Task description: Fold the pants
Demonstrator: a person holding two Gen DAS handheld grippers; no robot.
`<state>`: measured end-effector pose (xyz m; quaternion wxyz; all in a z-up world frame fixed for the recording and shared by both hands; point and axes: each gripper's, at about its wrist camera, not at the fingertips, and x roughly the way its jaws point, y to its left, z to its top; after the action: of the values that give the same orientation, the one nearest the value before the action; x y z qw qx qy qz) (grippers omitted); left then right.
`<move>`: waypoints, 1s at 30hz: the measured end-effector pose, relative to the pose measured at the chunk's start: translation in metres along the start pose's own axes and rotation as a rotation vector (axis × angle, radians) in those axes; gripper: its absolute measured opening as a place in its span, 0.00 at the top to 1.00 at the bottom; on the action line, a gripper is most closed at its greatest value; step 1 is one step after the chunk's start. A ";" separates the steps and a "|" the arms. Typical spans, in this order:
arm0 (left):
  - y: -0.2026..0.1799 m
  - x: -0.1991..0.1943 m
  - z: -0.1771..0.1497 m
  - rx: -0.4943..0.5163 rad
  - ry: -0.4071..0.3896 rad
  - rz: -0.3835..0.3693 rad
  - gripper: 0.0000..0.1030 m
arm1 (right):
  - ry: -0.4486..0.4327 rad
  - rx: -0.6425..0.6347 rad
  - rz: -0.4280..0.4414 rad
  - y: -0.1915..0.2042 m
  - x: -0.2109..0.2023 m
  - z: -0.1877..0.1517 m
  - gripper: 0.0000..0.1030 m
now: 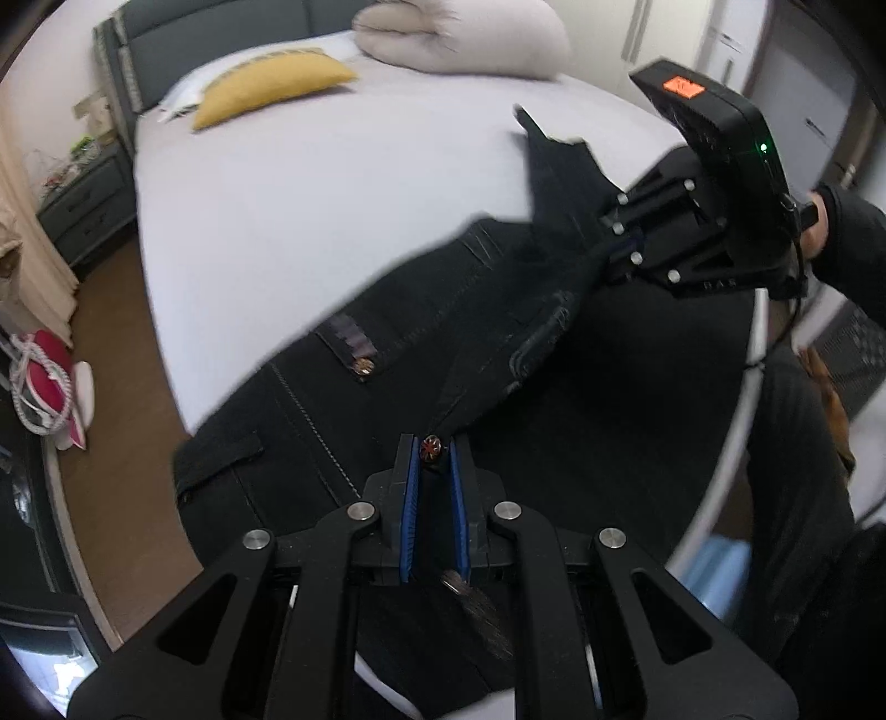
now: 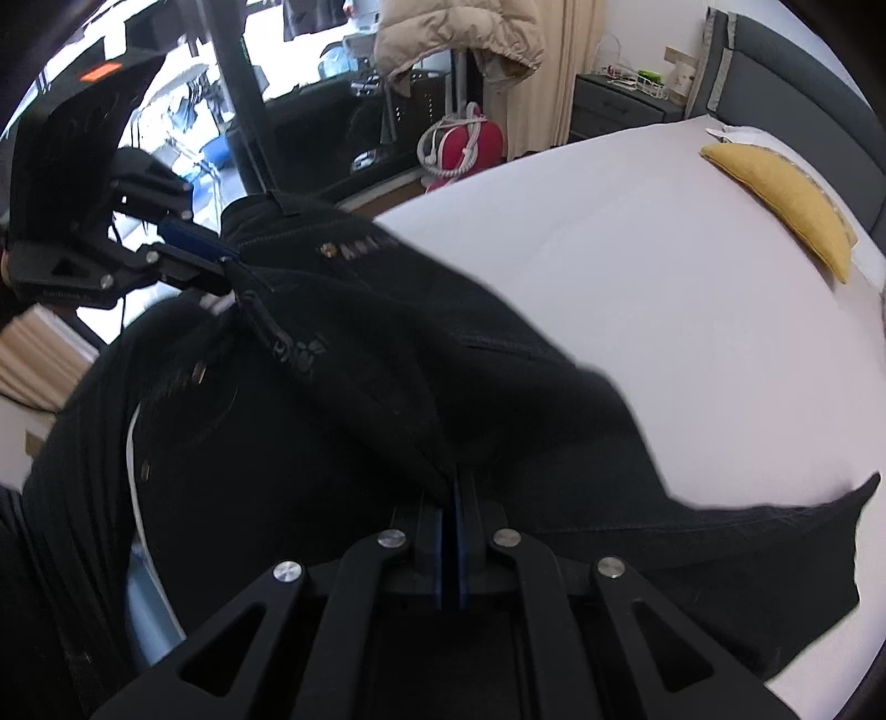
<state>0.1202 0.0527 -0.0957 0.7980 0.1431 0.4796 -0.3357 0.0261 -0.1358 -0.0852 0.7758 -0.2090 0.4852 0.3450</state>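
Black pants (image 1: 387, 354) hang stretched between my two grippers above the white bed (image 1: 310, 183). My left gripper (image 1: 432, 448) is shut on the waistband by a copper button. In the left wrist view my right gripper (image 1: 614, 249) is shut on the other end of the waistband, up and to the right. In the right wrist view the pants (image 2: 443, 343) fill the middle, my right gripper (image 2: 451, 498) is shut on the cloth, and my left gripper (image 2: 230, 271) pinches the waistband at the upper left. The legs drape down over the bed's edge.
A yellow pillow (image 1: 271, 88) and a rolled white duvet (image 1: 465, 39) lie at the head of the bed. A grey nightstand (image 1: 83, 216) stands to the left. A red bag (image 2: 470, 144) and a beige jacket on a stand (image 2: 459, 33) are beside the bed. Wooden floor (image 1: 122, 387) runs along the bed.
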 end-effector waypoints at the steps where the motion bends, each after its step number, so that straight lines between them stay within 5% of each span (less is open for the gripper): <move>1: -0.007 0.002 -0.006 0.005 0.014 -0.004 0.91 | 0.007 -0.017 -0.019 0.009 -0.002 -0.007 0.96; 15: -0.071 0.013 -0.052 0.110 0.120 -0.025 0.90 | 0.098 -0.258 -0.275 0.120 0.007 -0.080 0.95; 30: -0.072 -0.006 -0.070 0.175 0.140 -0.052 0.90 | 0.135 -0.341 -0.356 0.160 0.003 -0.090 0.95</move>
<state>0.0233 0.0402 -0.1189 0.7381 0.2229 0.5064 -0.3861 -0.1461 -0.0858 -0.1263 0.7439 -0.4415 0.4261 0.2649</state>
